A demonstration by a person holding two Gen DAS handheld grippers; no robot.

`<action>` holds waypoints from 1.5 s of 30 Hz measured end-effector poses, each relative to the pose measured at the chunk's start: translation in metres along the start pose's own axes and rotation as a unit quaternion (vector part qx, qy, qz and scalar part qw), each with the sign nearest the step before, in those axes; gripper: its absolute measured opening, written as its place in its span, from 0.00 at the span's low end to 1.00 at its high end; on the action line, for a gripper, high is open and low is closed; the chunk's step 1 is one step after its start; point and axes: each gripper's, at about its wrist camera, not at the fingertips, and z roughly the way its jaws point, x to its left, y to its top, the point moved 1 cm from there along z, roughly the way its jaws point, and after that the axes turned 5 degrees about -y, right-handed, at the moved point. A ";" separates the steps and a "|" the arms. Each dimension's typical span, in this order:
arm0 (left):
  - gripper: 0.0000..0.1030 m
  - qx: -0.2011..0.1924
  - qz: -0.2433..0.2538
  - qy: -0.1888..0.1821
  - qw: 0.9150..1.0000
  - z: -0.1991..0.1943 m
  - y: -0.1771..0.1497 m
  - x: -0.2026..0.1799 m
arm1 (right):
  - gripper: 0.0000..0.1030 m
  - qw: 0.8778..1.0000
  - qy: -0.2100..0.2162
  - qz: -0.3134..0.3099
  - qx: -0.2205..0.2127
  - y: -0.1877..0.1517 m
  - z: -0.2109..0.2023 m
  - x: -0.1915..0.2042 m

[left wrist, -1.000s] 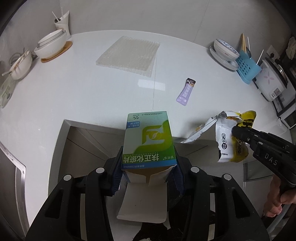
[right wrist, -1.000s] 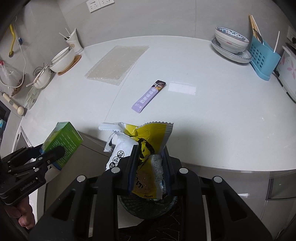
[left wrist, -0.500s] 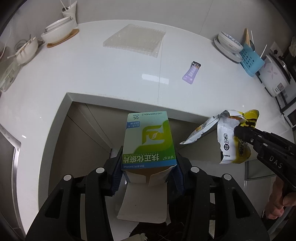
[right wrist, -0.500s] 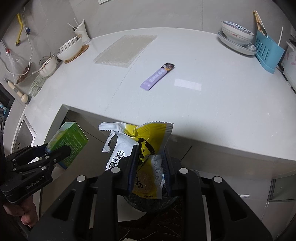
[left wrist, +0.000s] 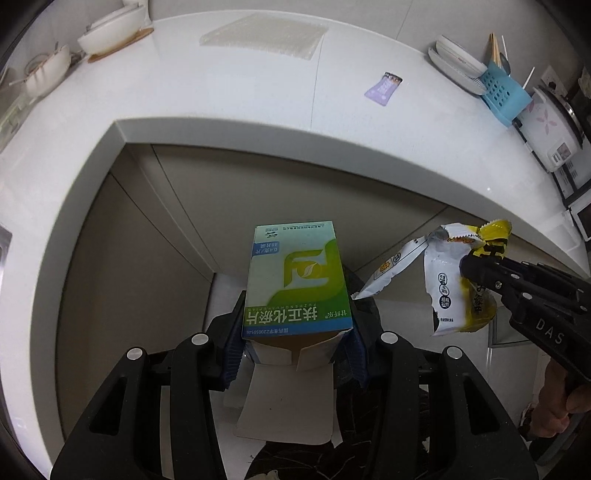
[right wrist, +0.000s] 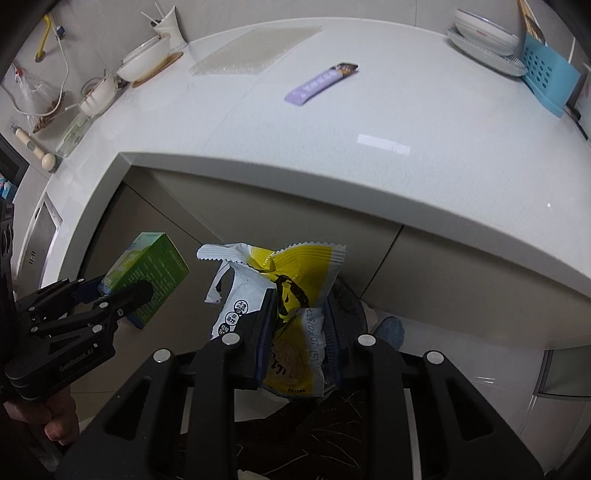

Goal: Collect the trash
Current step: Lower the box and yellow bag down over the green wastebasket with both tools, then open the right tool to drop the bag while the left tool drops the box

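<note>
My left gripper (left wrist: 295,332) is shut on a green and white medicine box (left wrist: 297,280) whose bottom flap hangs open. In the right wrist view the same box (right wrist: 147,273) sits at the left in the left gripper (right wrist: 122,295). A yellow and white snack wrapper (right wrist: 295,306) is pinched in my right gripper (right wrist: 299,332), which is shut on it. From the left wrist view the wrapper (left wrist: 448,280) hangs at the right. Both grippers are below the white counter's edge (left wrist: 258,133), pointing steeply down. A purple sachet (right wrist: 319,83) lies on the counter top.
Beige cabinet fronts (right wrist: 406,280) stand under the counter. A dark bin (right wrist: 347,295) shows below the right gripper. On the counter lie a clear bubble mat (left wrist: 262,35), white bowls (left wrist: 110,31), a blue rack (left wrist: 502,92), stacked dishes (right wrist: 484,37) and a rice cooker (left wrist: 550,129).
Both grippers have sunk from counter height to below its edge, still holding the box and the wrapper. The counter top now sits higher and farther in both views.
</note>
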 end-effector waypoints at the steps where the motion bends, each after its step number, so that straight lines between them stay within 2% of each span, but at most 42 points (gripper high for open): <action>1: 0.44 0.000 0.001 0.002 1.000 0.002 -0.002 0.000 | 0.23 1.000 0.000 -0.001 0.006 -0.003 0.005 0.000; 10: 0.44 0.001 -0.003 0.016 1.000 0.033 -0.019 0.013 | 0.23 0.999 -0.002 -0.016 0.046 -0.028 0.062 0.000; 15: 0.44 0.012 -0.007 0.008 1.000 0.049 -0.025 0.018 | 0.23 0.998 -0.002 -0.025 0.062 -0.035 0.085 0.006; 26: 0.44 0.031 -0.011 0.005 0.999 0.059 -0.026 0.027 | 0.26 0.995 0.001 -0.028 0.093 -0.035 0.112 0.010; 32: 0.44 0.035 -0.016 0.005 0.999 0.063 -0.028 0.023 | 0.44 0.996 -0.001 -0.019 0.083 -0.032 0.110 0.007; 37: 0.44 0.036 -0.003 0.002 0.999 0.069 -0.026 0.016 | 0.71 0.999 0.008 -0.013 0.053 -0.034 0.096 0.006; 41: 0.44 0.038 0.007 -0.002 0.999 0.075 -0.028 0.010 | 0.81 0.999 0.003 -0.010 0.041 -0.035 0.086 0.005; 45: 0.44 0.042 0.015 -0.004 0.999 0.085 -0.032 0.011 | 0.84 0.999 0.007 0.009 0.034 -0.036 0.070 0.002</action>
